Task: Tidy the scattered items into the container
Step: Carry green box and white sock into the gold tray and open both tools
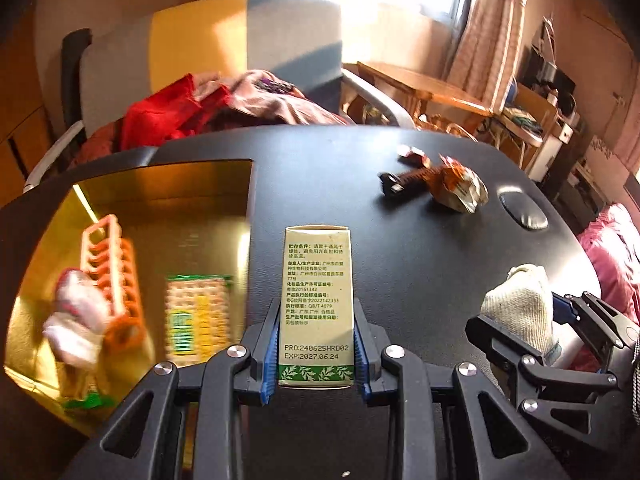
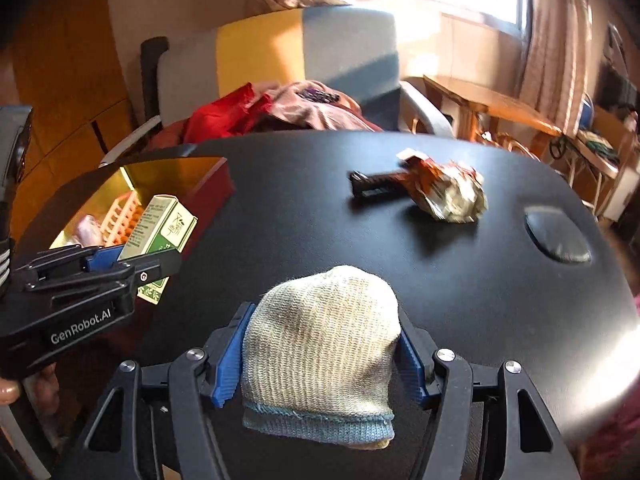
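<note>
My left gripper (image 1: 316,344) is shut on a green-and-cream carton (image 1: 317,304), held just right of the open gold-lined box (image 1: 168,184). Inside the box lie an orange rack (image 1: 116,272), a pale crumpled item (image 1: 76,320) and a green-yellow packet (image 1: 196,308). My right gripper (image 2: 320,360) is shut on a cream knitted glove (image 2: 320,344) above the black table (image 2: 440,280). A crumpled orange wrapper (image 2: 444,192) and a dark clip-like tool (image 2: 376,184) lie further out on the table. The right view shows the left gripper (image 2: 132,264) with the carton (image 2: 160,232) at the box's edge.
A chair (image 2: 320,48) piled with red and brown clothes (image 2: 280,108) stands behind the table. A round dark recess (image 2: 558,236) sits in the tabletop at the right. A wooden desk (image 1: 432,88) and cluttered shelves (image 1: 540,92) lie beyond, under a bright window.
</note>
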Demonstrator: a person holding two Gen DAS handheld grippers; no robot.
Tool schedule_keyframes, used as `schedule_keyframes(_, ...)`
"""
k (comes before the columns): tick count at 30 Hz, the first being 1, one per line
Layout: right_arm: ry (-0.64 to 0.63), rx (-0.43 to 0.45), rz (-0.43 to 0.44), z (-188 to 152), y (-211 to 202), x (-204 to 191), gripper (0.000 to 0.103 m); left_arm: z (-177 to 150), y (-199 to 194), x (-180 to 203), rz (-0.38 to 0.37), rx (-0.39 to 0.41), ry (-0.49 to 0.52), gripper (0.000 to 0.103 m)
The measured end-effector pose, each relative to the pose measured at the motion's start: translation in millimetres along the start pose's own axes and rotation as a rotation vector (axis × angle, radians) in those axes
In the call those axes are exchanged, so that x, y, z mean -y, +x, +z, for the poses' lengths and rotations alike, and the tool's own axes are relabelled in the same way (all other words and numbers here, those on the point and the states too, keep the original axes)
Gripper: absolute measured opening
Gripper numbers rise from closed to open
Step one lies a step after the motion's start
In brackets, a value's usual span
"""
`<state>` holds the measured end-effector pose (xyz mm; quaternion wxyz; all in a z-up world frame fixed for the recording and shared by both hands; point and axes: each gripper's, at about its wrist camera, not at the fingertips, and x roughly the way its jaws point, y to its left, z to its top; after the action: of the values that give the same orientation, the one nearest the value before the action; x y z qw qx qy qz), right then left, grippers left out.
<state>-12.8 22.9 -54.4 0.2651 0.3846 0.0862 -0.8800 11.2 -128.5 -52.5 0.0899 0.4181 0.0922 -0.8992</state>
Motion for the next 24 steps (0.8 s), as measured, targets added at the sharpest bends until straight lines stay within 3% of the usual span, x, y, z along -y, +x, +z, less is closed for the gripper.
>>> schedule_keyframes(14, -0.105, 0.028, 0.246, 61.6, 27.6, -111.4, 0.065, -4.5, -28.0, -136.7, 0.152, 0.049, -0.209, 0.03)
schedule_keyframes(24, -0.17, -0.067, 0.306, 73.7, 75.6, -167.0, 0.066, -9.2, -11.2, -180.3, 0.211, 0.025, -0.255, 0.031)
